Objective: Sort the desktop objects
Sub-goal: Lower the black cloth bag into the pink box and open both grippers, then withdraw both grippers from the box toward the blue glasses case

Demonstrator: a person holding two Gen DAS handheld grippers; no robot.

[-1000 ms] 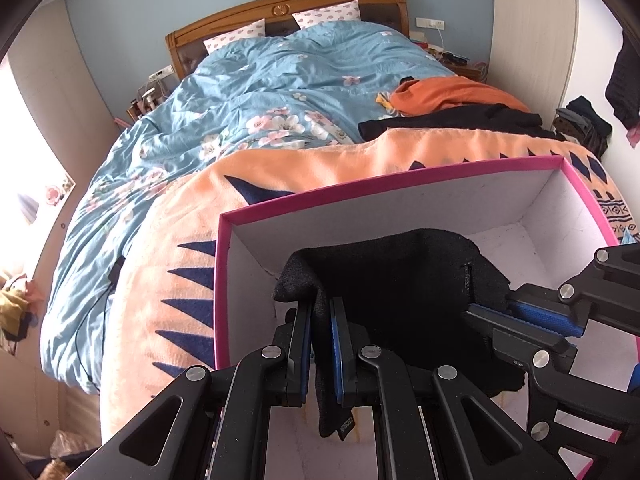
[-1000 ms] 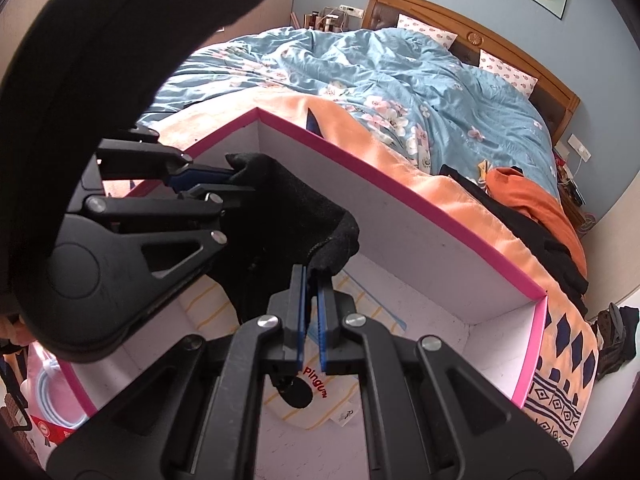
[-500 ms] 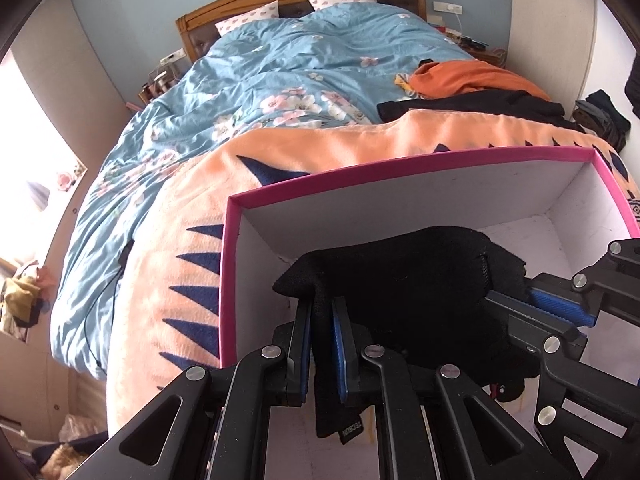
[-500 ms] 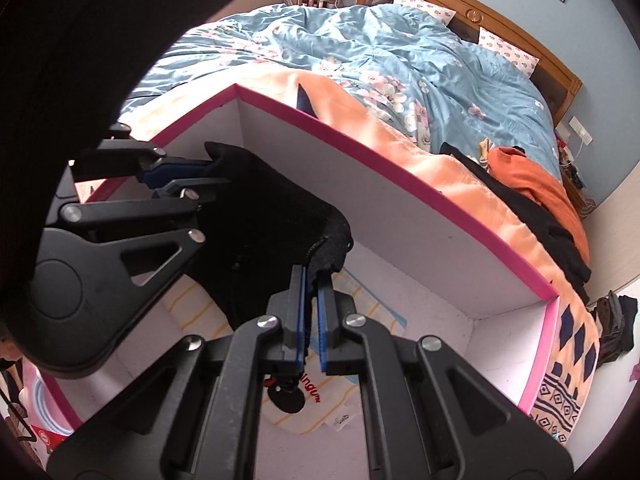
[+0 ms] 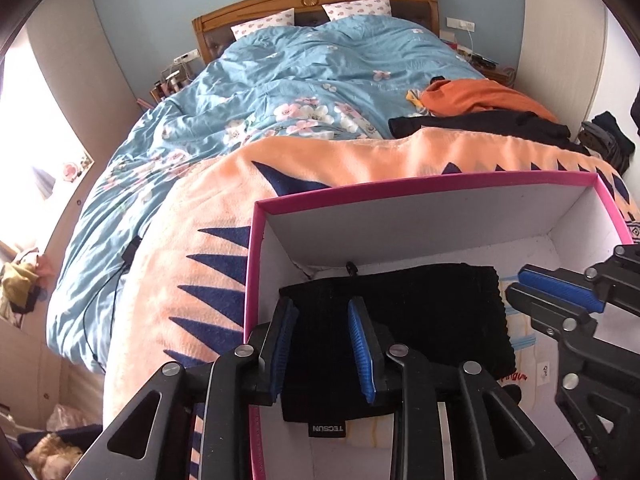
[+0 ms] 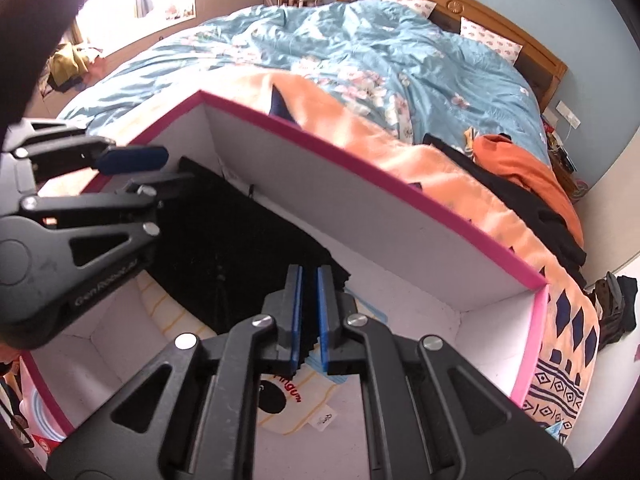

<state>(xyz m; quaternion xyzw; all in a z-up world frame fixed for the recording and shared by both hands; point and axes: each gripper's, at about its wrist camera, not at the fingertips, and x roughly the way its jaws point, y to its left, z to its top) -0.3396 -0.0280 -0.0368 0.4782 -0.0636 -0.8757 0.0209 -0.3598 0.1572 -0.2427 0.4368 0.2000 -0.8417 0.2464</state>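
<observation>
A black knit cloth lies flat on the floor of a pink-rimmed white box, against its far left corner. It also shows in the right wrist view inside the same box. My left gripper is open, its blue pads spread above the cloth's near left part. My right gripper is open by a narrow gap at the cloth's right edge, and it appears in the left wrist view beside the cloth.
A cream striped cloth with a red "Pingu" print lies under the black one. The box stands on an orange and navy blanket on a bed with a blue floral duvet. Orange and black clothes lie behind the box.
Both grippers held the black cloth up over the box. They lowered it, then opened. The cloth now lies flat on the box floor, free of both grippers.
</observation>
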